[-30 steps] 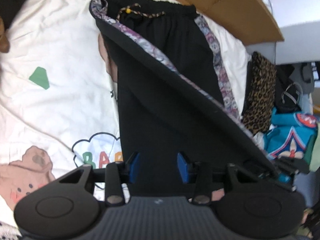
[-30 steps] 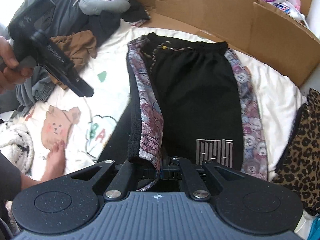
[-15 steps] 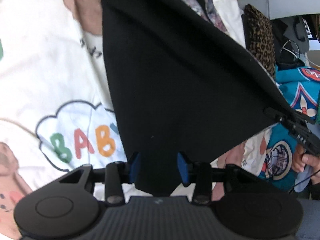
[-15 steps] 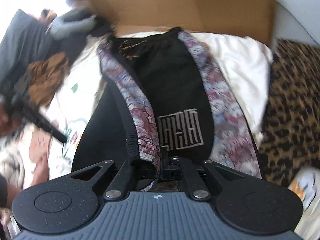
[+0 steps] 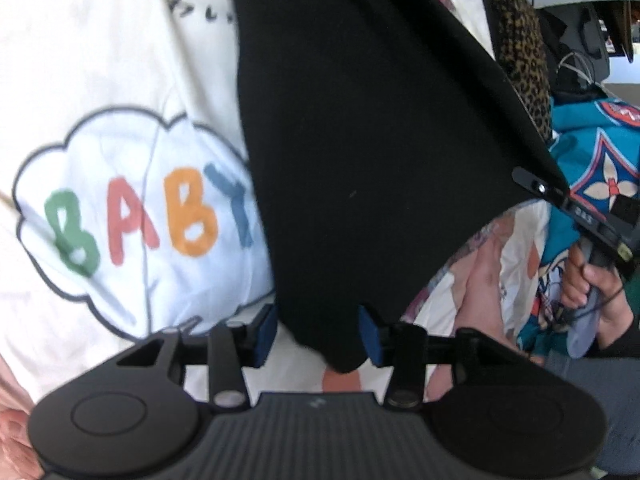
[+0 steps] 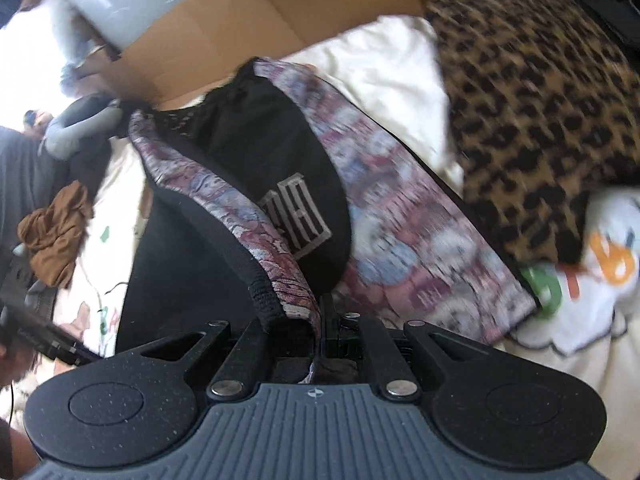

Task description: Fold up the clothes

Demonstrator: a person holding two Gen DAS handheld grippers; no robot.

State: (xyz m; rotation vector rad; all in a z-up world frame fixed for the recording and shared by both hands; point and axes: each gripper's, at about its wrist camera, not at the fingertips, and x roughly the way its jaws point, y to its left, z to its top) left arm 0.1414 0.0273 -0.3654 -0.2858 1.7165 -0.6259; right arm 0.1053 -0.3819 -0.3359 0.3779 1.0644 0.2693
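Observation:
Black trousers [image 6: 280, 152] with purple patterned side stripes and a grey logo lie on a white sheet [image 5: 100, 60] printed with "BABY". My right gripper [image 6: 322, 320] is shut on the ribbed cuff of the lifted leg. In the left wrist view that gripper [image 5: 538, 188] pinches the far corner of the black cloth [image 5: 360, 120]. My left gripper [image 5: 316, 332] hangs low over the sheet, its jaws opening. The cloth's lower tip hangs between its blue pads [image 5: 266, 328], and a sliver of sheet shows beside the left pad.
A leopard-print cushion [image 6: 540, 120] lies right of the trousers and a cardboard wall [image 6: 260, 28] stands behind them. A brown garment [image 6: 56, 236] and grey clothes are heaped at the left. Teal printed fabric [image 5: 580, 168] and a hand [image 5: 584, 284] show at the right.
Both grippers have come down toward the sheet with the lifted trouser leg stretched between them. The right view has rolled and shifted right. The left pads stand slightly wider apart.

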